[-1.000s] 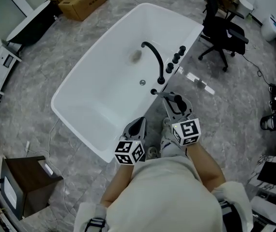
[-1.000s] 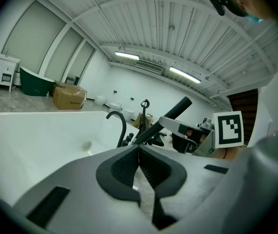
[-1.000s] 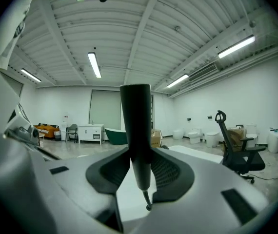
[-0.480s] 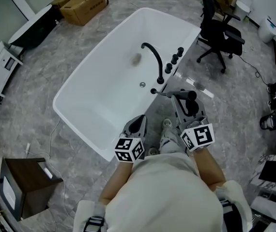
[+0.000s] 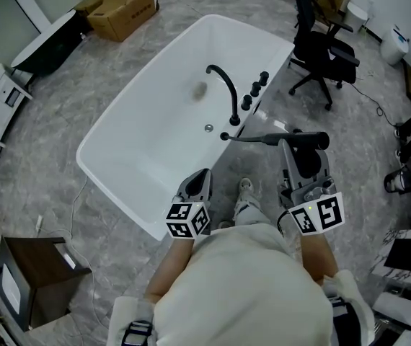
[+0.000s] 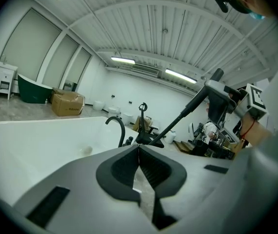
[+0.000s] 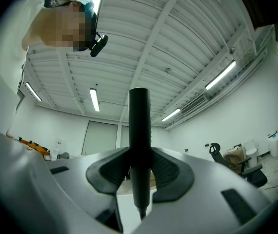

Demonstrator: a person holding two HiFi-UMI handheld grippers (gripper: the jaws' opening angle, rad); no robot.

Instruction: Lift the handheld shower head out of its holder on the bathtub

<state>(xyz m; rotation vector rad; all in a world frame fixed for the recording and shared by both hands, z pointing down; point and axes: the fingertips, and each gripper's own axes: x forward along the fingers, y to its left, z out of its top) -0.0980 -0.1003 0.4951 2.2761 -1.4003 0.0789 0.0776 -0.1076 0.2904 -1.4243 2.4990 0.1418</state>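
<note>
The right claw point(image 5: 303, 148) pinches the black, stick-shaped handheld shower head point(image 5: 299, 140) near its middle — the dark pads point(image 7: 168, 173) press on both sides of its handle. The shower head lies roughly level in the air, out beside the white freestanding bathtub point(image 5: 112, 166). Its thin black hose point(image 5: 245, 138) runs back to the tub rim near the black curved spout point(image 5: 223, 85). The left claw point(image 5: 198, 182) hangs at the tub's near edge — pressed together, empty.

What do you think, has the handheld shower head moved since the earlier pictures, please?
Yes. Clamped in the right gripper, the shower head has moved rightward in the head view, away from the black faucet on the bathtub.
</note>
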